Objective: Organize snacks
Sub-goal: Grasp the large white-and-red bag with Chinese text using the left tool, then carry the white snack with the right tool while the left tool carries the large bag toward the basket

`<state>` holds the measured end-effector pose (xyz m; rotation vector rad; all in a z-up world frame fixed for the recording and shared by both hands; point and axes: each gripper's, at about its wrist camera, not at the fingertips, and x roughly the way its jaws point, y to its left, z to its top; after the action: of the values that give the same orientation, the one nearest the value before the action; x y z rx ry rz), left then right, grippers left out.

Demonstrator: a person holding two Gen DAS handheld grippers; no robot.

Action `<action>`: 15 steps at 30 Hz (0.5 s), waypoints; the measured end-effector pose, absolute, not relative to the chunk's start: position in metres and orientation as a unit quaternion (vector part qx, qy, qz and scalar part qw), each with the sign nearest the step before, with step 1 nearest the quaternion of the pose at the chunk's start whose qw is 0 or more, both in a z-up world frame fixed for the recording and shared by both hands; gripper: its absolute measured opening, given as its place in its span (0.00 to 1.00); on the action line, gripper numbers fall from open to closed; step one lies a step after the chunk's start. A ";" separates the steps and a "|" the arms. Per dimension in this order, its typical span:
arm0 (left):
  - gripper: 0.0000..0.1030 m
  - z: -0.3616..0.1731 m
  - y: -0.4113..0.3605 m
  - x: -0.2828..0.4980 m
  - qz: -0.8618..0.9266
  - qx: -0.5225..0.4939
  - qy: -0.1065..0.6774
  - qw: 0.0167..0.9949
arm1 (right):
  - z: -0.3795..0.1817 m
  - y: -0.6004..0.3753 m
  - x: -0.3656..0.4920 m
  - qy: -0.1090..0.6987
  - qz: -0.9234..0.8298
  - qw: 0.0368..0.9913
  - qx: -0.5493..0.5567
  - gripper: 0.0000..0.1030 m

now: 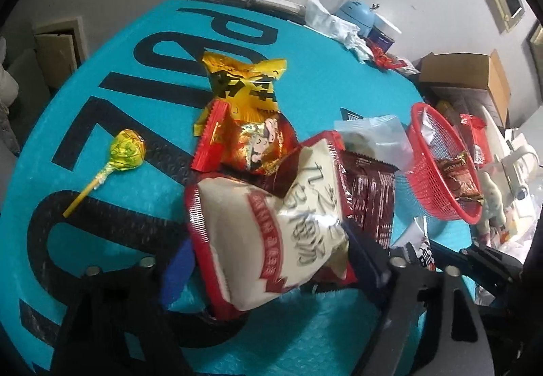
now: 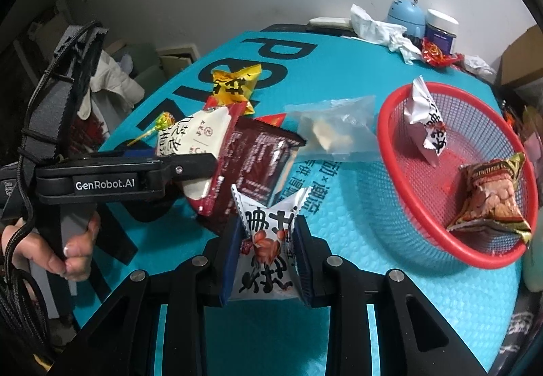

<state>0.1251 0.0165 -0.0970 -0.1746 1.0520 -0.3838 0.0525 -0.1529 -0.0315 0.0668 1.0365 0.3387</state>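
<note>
The basket (image 2: pixel 437 250) stands at the right of the surface (image 2: pixel 356 206), with two packets (image 2: pixel 488 202) in it. Left of it lies a heap of packets (image 2: pixel 261 155). The lollipop (image 1: pixel 125 151) lies farthest left.

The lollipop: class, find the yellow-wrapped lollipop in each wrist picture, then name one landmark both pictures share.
Left wrist view: the lollipop lies at left of centre on the blue mat, apart from the snack pile.
Right wrist view: the lollipop shows small at upper left of centre, just behind the white and red packet.
Shared landmark: the red basket, at right in both.
</note>
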 end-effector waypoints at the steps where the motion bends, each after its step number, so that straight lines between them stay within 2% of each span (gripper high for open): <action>1: 0.70 -0.095 0.016 0.123 -0.183 -0.078 0.494 0.846 | -0.031 -0.153 0.052 0.492 0.161 0.855 0.032 0.29; 3: 0.64 -0.092 0.016 0.119 -0.188 -0.073 0.488 0.849 | -0.031 -0.154 0.051 0.492 0.164 0.855 0.035 0.29; 6: 0.60 -0.090 0.016 0.114 -0.195 -0.073 0.487 0.848 | -0.031 -0.154 0.047 0.491 0.165 0.854 0.041 0.29; 15: 0.58 -0.082 0.023 0.086 -0.202 -0.078 0.486 0.847 | -0.030 -0.154 0.031 0.486 0.169 0.856 0.049 0.29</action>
<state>0.0863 0.0230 -0.0824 -0.1654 1.0249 -0.4258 0.0309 -0.1536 -0.0303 0.1034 1.0206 0.3562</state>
